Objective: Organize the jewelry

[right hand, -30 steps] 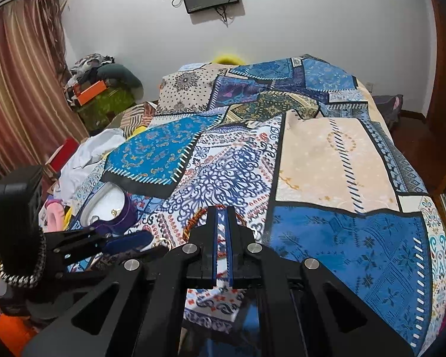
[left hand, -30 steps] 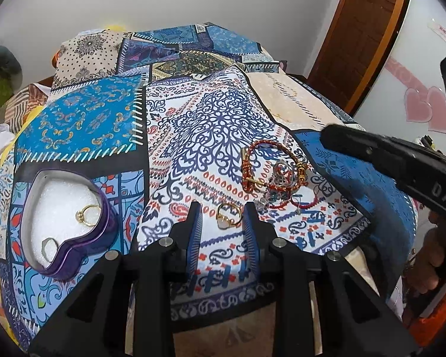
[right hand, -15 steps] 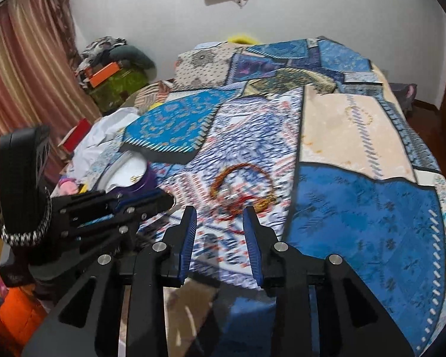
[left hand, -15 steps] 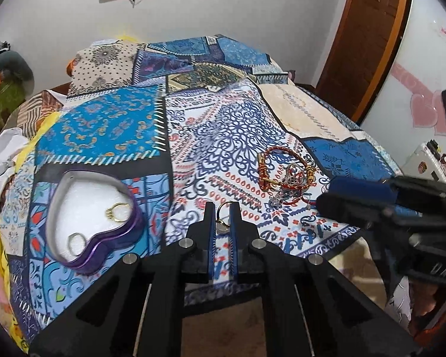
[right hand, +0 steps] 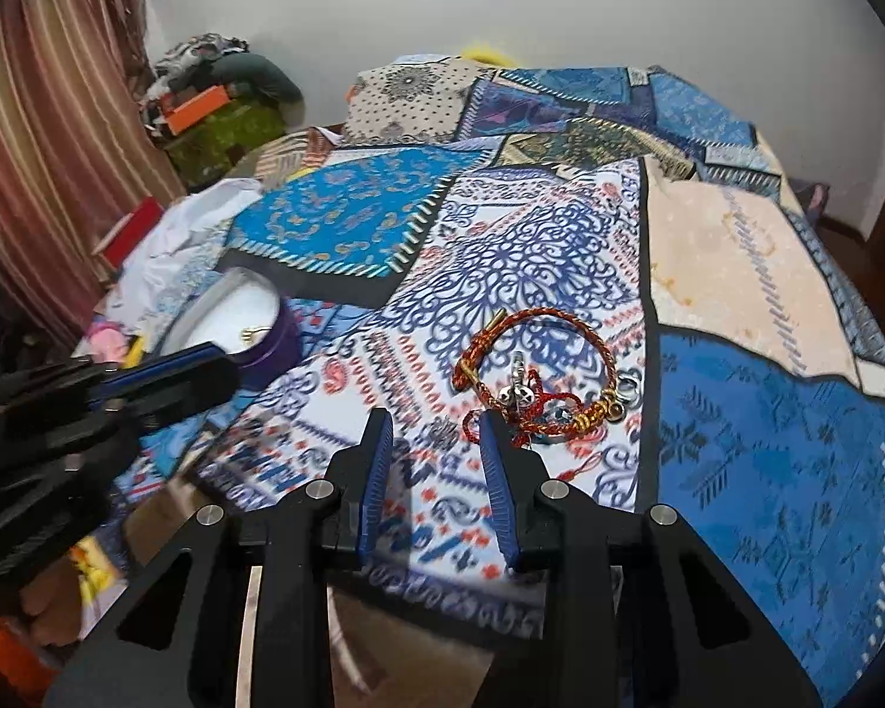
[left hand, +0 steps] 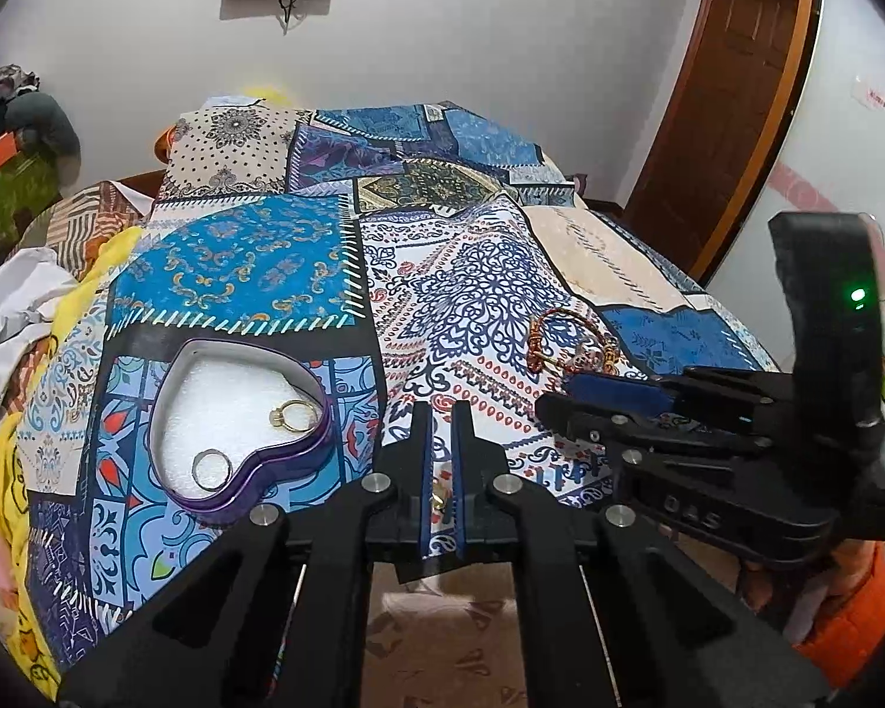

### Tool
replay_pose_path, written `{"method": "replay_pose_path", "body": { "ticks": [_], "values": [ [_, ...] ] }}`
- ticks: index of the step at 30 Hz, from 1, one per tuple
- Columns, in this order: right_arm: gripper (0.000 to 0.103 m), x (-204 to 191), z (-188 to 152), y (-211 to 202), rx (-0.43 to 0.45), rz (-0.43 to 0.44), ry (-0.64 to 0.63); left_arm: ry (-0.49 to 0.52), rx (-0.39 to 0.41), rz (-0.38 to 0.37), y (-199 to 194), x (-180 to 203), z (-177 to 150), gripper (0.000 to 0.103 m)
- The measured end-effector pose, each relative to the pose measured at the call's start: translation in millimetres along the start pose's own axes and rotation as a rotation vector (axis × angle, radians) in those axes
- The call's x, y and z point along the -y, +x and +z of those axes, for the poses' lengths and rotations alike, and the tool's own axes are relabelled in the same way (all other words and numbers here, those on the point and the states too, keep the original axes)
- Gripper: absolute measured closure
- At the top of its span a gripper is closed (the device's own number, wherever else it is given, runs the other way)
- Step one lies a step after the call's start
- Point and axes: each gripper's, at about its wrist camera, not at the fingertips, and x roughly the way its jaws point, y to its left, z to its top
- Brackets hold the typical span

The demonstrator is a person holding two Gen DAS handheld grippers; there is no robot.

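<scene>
A purple heart-shaped tin (left hand: 248,492) with white foam lies on the patterned bedspread and holds a gold ring (left hand: 292,415) and a silver ring (left hand: 211,469). My left gripper (left hand: 439,413) is shut on a small gold ring (left hand: 438,498), lifted just right of the tin. A pile of red and gold bracelets (right hand: 546,380) lies on the bedspread, also seen in the left wrist view (left hand: 572,342). My right gripper (right hand: 436,422) is open, just in front of the pile, empty. The tin shows at the left of the right wrist view (right hand: 265,348).
The bedspread (left hand: 472,271) covers a bed reaching back to a white wall. Clothes and boxes (right hand: 218,100) are heaped at the left. A brown door (left hand: 731,88) stands at the right. The bed's near edge drops to a tiled floor (left hand: 442,649).
My left gripper closed on the small gold ring and lifted it back toward the tin side. My right gripper opened and moved up to the bracelet pile.
</scene>
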Motion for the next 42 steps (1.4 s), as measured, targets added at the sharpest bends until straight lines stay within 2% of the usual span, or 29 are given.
{"method": "replay_pose_path", "body": {
  "ticks": [3, 8, 12, 16, 19, 24, 27, 32, 37, 42],
  "values": [
    [0.093, 0.7, -0.4, 1.9, 0.000, -0.018, -0.001, -0.012, -0.003, -0.005, 1.2, -4.1, -1.6, 0.099],
    [0.094, -2.2, -1.8, -0.2, 0.009, -0.040, -0.020, -0.025, -0.027, -0.021, 3.4, -9.3, -4.3, 0.099],
    [0.094, 0.4, -2.7, -6.3, 0.020, -0.026, -0.001, -0.014, -0.038, -0.033, -2.9, -11.2, -9.2, 0.099],
    [0.094, 1.6, -3.9, -17.7, 0.042, -0.011, 0.011, -0.011, -0.052, 0.008, -6.2, -18.2, -12.2, 0.094],
    [0.094, 0.0, -2.3, -27.0, 0.064, -0.005, 0.010, -0.053, -0.055, 0.028, -6.3, -30.8, -6.3, 0.092],
    [0.094, 3.5, 8.2, -45.0, 0.122, -0.004, 0.015, -0.135, -0.034, 0.039, -9.1, -49.6, 6.7, 0.071],
    [0.094, 6.3, 14.7, -52.9, 0.154, -0.011, 0.017, -0.168, -0.051, -0.005, -4.9, -52.2, 6.1, 0.071],
    [0.094, 13.9, 23.7, -63.3, 0.199, -0.031, 0.025, -0.138, -0.100, -0.047, 10.7, -35.7, -2.0, 0.071],
    [0.094, 22.6, 27.4, -67.6, 0.217, -0.043, 0.037, -0.148, -0.142, -0.043, 32.9, -29.1, -4.9, 0.071],
    [0.094, 28.2, 24.4, -67.2, 0.213, -0.050, 0.050, -0.205, -0.150, -0.051, 50.8, -35.4, -2.3, 0.071]
  ]
}}
